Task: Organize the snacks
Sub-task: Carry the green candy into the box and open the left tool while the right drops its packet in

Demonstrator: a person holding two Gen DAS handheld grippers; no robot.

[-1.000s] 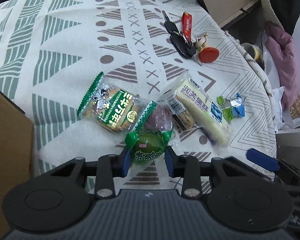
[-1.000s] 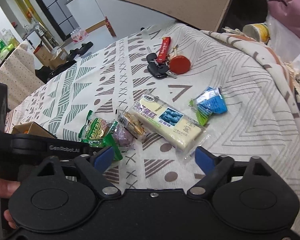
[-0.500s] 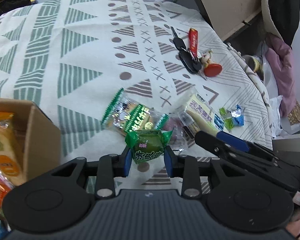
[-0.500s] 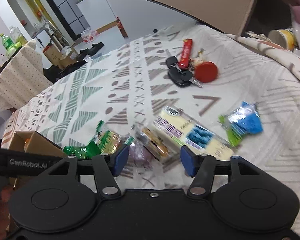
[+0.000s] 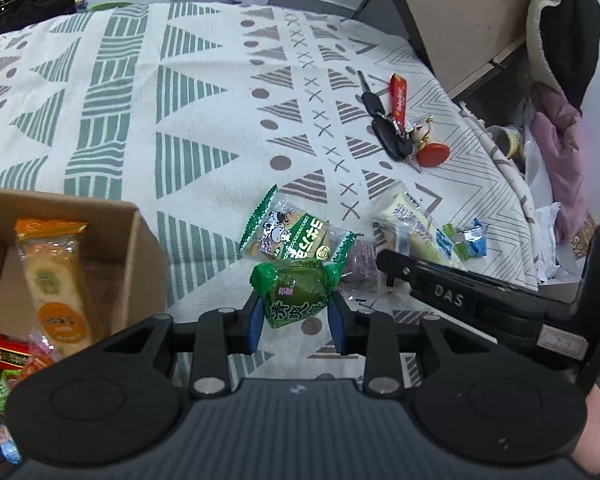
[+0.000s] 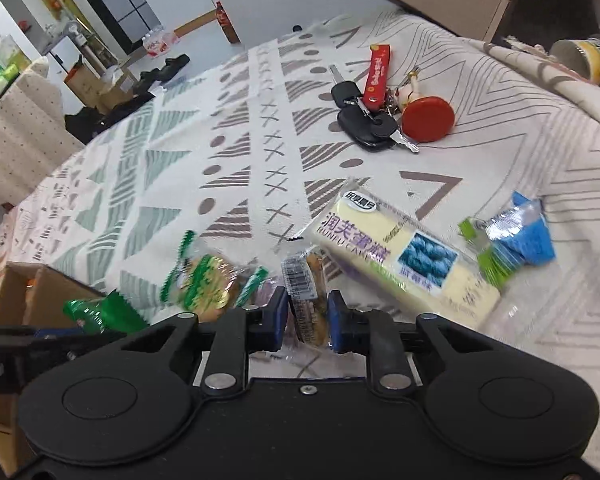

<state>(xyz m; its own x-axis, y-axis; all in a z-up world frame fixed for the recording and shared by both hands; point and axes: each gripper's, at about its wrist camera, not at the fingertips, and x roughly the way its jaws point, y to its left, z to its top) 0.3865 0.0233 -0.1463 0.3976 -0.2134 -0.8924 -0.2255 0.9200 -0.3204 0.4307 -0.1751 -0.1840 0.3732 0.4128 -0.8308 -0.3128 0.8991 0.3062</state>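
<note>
Pads of the left gripper (image 5: 296, 316) pinch the green snack packet (image 5: 294, 294), held clear of the tablecloth (image 5: 204, 120) beside the cardboard box (image 5: 140, 236); a slack wrapper could slip before it clears the box wall. Right gripper (image 6: 307, 316) seems pressed onto the brown biscuit pack (image 6: 306, 300), though blur hides the contact. Its wrapper touches the long cake bar (image 6: 404, 256), which may drag along.
</note>
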